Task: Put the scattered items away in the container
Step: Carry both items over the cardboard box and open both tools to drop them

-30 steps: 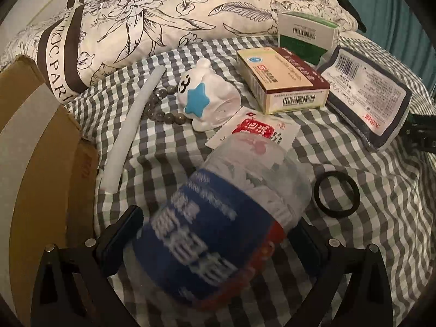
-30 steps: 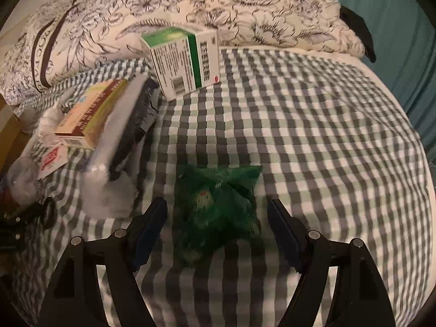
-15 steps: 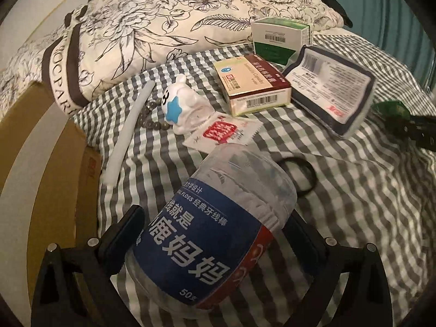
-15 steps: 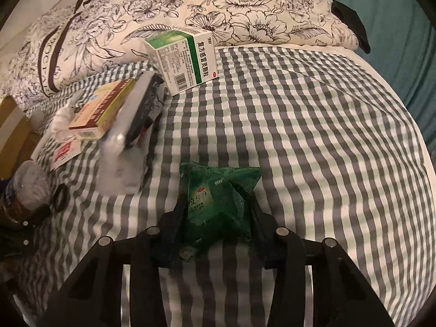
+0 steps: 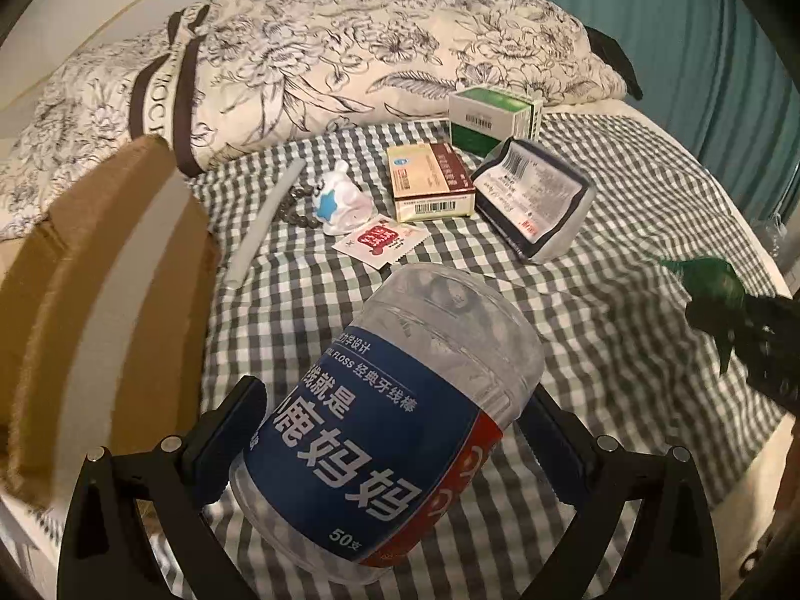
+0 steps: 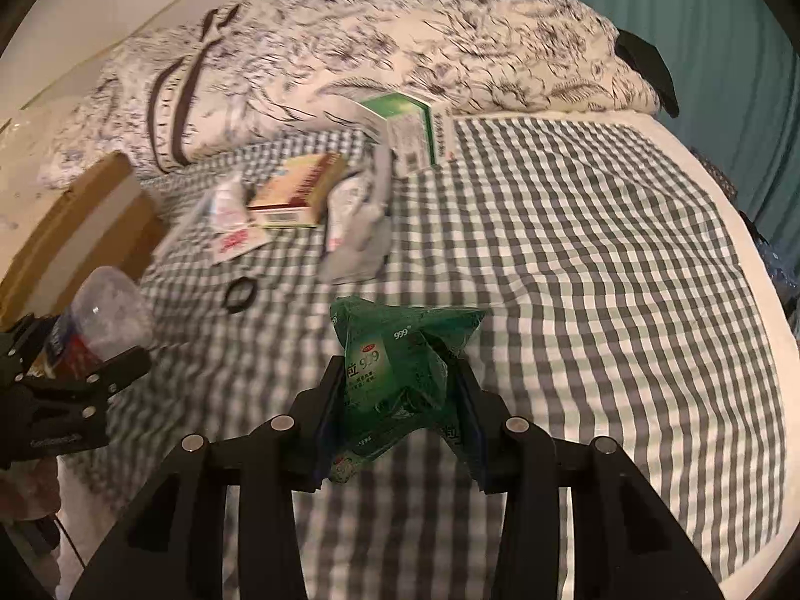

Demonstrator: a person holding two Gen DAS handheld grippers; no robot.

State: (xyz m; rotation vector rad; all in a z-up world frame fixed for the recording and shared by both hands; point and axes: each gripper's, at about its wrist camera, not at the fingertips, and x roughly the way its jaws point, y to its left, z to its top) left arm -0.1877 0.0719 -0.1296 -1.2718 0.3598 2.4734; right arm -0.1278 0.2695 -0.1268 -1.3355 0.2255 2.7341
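My left gripper (image 5: 395, 400) is shut on a clear plastic jar of floss picks (image 5: 430, 330) with a blue and red label, held tilted above the checked bedspread. The brown cardboard box (image 5: 100, 290) stands just left of it. My right gripper (image 6: 400, 375) is shut on a crumpled green packet (image 6: 400, 335), lifted off the bedspread. From the right wrist view, the jar (image 6: 107, 305) and the box (image 6: 85, 220) sit at the far left. In the left wrist view the green packet (image 5: 705, 275) shows at the right edge.
On the bedspread lie a green-white box (image 5: 492, 117), a yellow-red box (image 5: 430, 182), a dark-edged pack (image 5: 532, 195), a white figurine (image 5: 340, 200), beads (image 5: 295, 210), a white tube (image 5: 265, 220), a sachet (image 5: 381, 241) and a black ring (image 6: 240, 295). A floral pillow (image 5: 325, 50) lies behind.
The right gripper closed on the green packet and lifted it. Both grippers rose and drew back from the bed; the jar stayed in the left gripper.
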